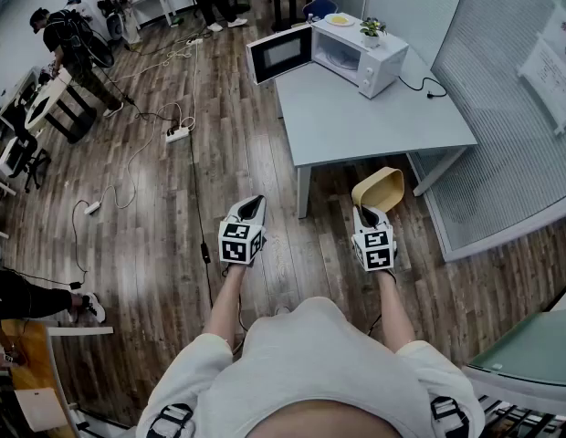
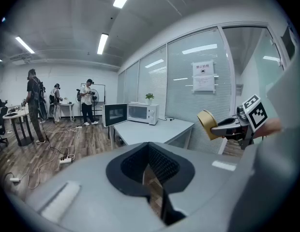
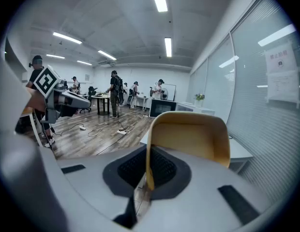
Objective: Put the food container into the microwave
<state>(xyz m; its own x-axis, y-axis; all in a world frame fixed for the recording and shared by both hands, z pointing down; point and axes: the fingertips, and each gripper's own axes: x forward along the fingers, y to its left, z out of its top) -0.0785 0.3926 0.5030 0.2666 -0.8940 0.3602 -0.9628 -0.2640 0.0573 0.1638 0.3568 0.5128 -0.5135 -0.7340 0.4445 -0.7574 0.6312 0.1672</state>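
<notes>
Already the food container [image 1: 379, 188] is off the ground: the right gripper [image 1: 367, 211] pinches its rim and holds it tilted in the air, well short of the table [image 1: 374, 121]. The left gripper [image 1: 253, 206] is closed on nothing. The microwave [image 1: 345, 55] stands with its door [image 1: 279, 53] open, so the carry over and the placing inside are left to do

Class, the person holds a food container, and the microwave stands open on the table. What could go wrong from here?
1. The right tongs pinch only one thin wall of the food container, so it might twist or slip out.
2. The microwave sits at the table's far end with its door swung wide; the container could knock it.
3. Loose cables cross the floor nearby.
</notes>
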